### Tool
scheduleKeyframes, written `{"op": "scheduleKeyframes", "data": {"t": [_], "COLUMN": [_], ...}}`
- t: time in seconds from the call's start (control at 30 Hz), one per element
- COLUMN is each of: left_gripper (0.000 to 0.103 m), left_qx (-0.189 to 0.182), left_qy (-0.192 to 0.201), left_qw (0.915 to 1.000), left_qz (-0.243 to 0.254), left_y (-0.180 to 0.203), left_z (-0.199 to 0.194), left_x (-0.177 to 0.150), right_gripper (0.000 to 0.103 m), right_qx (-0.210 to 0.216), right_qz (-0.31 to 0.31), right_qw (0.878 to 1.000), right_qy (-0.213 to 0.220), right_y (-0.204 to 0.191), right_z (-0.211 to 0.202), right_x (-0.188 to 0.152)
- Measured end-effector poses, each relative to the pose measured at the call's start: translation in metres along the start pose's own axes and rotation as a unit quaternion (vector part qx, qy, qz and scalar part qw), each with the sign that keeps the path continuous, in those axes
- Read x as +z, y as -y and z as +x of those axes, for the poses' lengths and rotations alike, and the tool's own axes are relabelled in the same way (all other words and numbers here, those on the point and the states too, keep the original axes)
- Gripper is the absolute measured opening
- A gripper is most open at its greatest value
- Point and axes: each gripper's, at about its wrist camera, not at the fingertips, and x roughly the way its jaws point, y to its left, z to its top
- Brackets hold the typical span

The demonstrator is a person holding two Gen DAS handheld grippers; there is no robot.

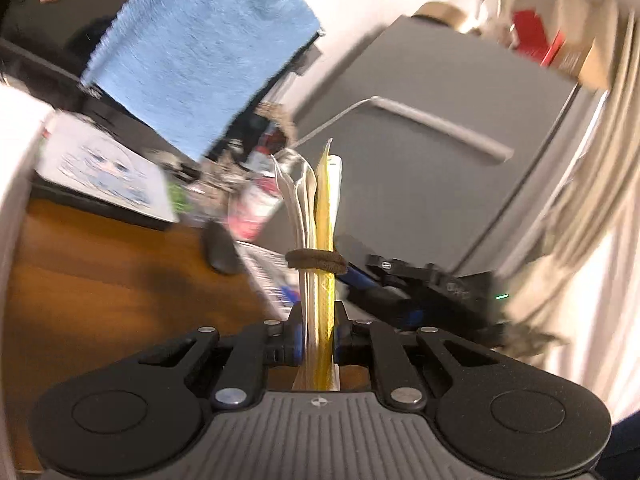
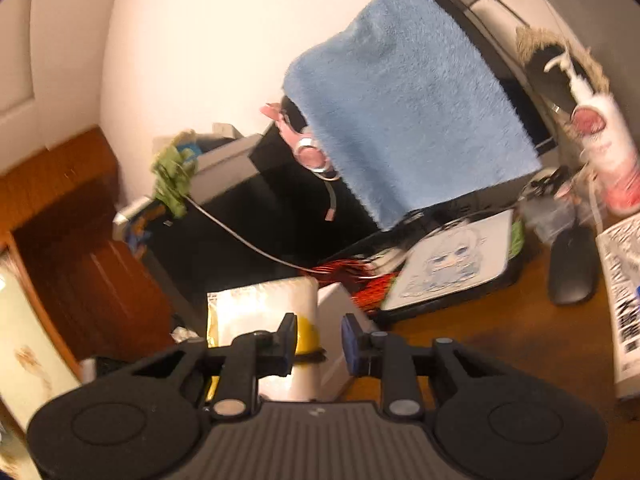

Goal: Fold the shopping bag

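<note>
Between your left gripper (image 1: 318, 336) fingers sits the folded white-and-yellow plastic shopping bag (image 1: 320, 216), tied by a brown band (image 1: 316, 261); your right gripper (image 2: 318, 344) gapes empty.

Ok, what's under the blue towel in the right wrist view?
The blue towel drapes over a black monitor, whose dark edge and lower corner show beside it. Pink headphones hang at the towel's lower left edge. The screen itself is covered, so anything on it cannot be seen.
</note>
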Motion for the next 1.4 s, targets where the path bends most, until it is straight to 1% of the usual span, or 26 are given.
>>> {"op": "scheduleKeyframes", "data": {"t": [0.03,0.1,0.2,0.3,0.43,0.47,0.57,0.6,0.63,0.7,0.73,0.83,0.97,1.03,1.07,1.13,1.17,1.2,1.23,1.3,1.37,1.4], "left_gripper": [0.012,0.012,0.012,0.012,0.012,0.012,0.012,0.012,0.012,0.012,0.012,0.016,0.019,0.019,0.017,0.011,0.01,0.009,0.009,0.009,0.009,0.009], "left_qx": [-0.008,-0.009,-0.005,-0.011,-0.016,-0.022,-0.06,-0.069,-0.077,-0.083,-0.086,-0.095,-0.091,-0.096,-0.093,-0.083,-0.068,-0.044,-0.01,0.058,0.122,0.158], "left_qy": [-0.001,0.002,0.008,0.018,0.012,0.01,0.001,-0.003,-0.006,-0.01,-0.01,-0.01,-0.017,-0.021,-0.019,-0.013,-0.01,-0.007,-0.005,-0.003,-0.001,-0.002], "left_qw": [0.9999,0.9998,0.9996,0.9988,0.9988,0.9987,0.9965,0.9956,0.9947,0.9937,0.9932,0.9906,0.9901,0.9891,0.9893,0.991,0.9932,0.9959,0.9982,0.9981,0.9924,0.9866], "left_qz": [-0.007,-0.017,-0.028,-0.044,-0.044,-0.045,-0.059,-0.063,-0.068,-0.075,-0.078,-0.098,-0.105,-0.11,-0.111,-0.104,-0.095,-0.079,-0.058,-0.019,0.02,0.042], "left_y": [-0.001,-0.001,-0.003,-0.007,-0.01,-0.011,-0.013,-0.014,-0.014,-0.015,-0.016,-0.021,-0.022,-0.022,-0.021,-0.019,-0.015,-0.01,-0.004,0.008,0.017,0.022], "left_z": [0.001,0.001,0.0,-0.004,-0.005,-0.006,-0.006,-0.006,-0.005,-0.003,-0.003,-0.002,0.001,0.003,0.003,0.003,0.003,0.002,0.003,0.005,0.009,0.012], "left_x": [-0.001,-0.001,0.0,-0.001,0.0,0.0,-0.001,-0.001,-0.002,-0.002,-0.003,-0.002,-0.004,-0.006,-0.007,-0.009,-0.009,-0.01,-0.009,-0.009,-0.008,-0.009], "right_gripper": [0.024,0.023,0.023,0.023,0.023,0.023,0.025,0.026,0.028,0.028,0.021,0.015,0.013,0.012,0.012,0.013,0.013,0.017,0.022,0.026,0.026,0.026], "right_qx": [0.016,0.044,0.048,0.054,0.081,0.088,0.109,0.116,0.123,0.141,0.147,0.155,0.157,0.134,0.121,0.093,0.08,0.066,0.052,0.025,-0.003,-0.017], "right_qz": [0.01,0.025,0.033,0.043,0.061,0.066,0.08,0.084,0.089,0.097,0.1,0.125,0.162,0.141,0.128,0.1,0.087,0.073,0.059,0.032,0.004,-0.01], "right_qw": [1.0,0.999,0.998,0.997,0.994,0.994,0.99,0.989,0.988,0.984,0.983,0.98,0.974,0.981,0.984,0.991,0.993,0.995,0.997,0.999,1.0,0.999], "right_qy": [0.004,0.001,-0.014,-0.021,-0.025,-0.026,-0.028,-0.029,-0.029,-0.04,-0.042,-0.028,-0.004,0.002,0.004,0.009,0.011,0.013,0.016,0.02,0.025,0.027], "right_y": [0.003,0.006,0.009,0.01,0.017,0.019,0.024,0.026,0.027,0.03,0.03,0.034,0.045,0.042,0.04,0.035,0.033,0.03,0.028,0.023,0.019,0.016], "right_z": [-0.001,0.002,0.007,0.008,0.008,0.009,0.009,0.009,0.009,0.013,0.015,0.015,0.014,0.013,0.012,0.011,0.011,0.01,0.01,0.009,0.008,0.007], "right_x": [0.0,0.0,-0.004,-0.009,-0.008,-0.007,-0.005,-0.005,-0.004,-0.002,-0.003,-0.007,-0.012,-0.01,-0.009,-0.007,-0.006,-0.005,-0.004,-0.002,0.0,0.001]}}
